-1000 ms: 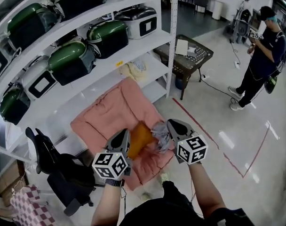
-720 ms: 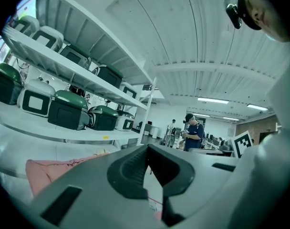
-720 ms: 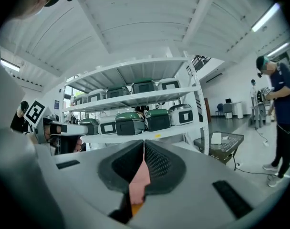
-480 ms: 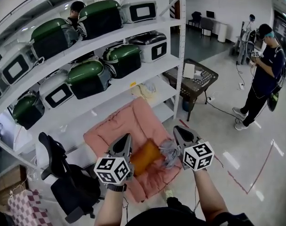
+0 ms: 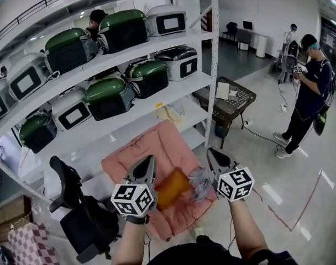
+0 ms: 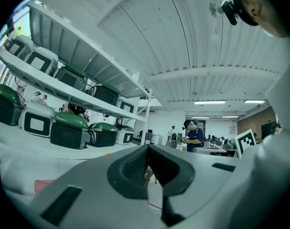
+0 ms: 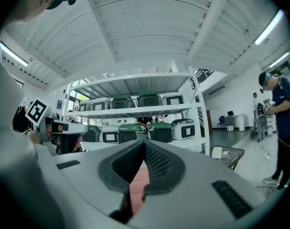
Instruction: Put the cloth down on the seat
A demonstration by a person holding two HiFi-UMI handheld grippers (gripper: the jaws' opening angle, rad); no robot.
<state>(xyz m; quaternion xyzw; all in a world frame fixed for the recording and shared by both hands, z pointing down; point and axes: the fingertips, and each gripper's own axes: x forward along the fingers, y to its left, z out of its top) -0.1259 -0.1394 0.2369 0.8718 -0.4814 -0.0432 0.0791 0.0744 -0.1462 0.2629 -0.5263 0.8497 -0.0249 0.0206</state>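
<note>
A pink cushioned seat stands on the floor below the shelves in the head view. An orange cloth lies on its near part, with a crumpled grey cloth just to its right. My left gripper is held above the seat's near edge, left of the orange cloth, jaws shut and empty. My right gripper is beside the grey cloth, also shut with nothing between its pads. Both gripper views look upward: the left gripper and right gripper show closed jaws against shelves and ceiling.
A white shelf rack with green and white cases rises behind the seat. A black office chair stands at the left. A dark mesh table is to the right, and a person stands farther right.
The head view has tilted up, showing more of the shelves. Both grippers keep their places over the seat, and their jaws stay shut.
</note>
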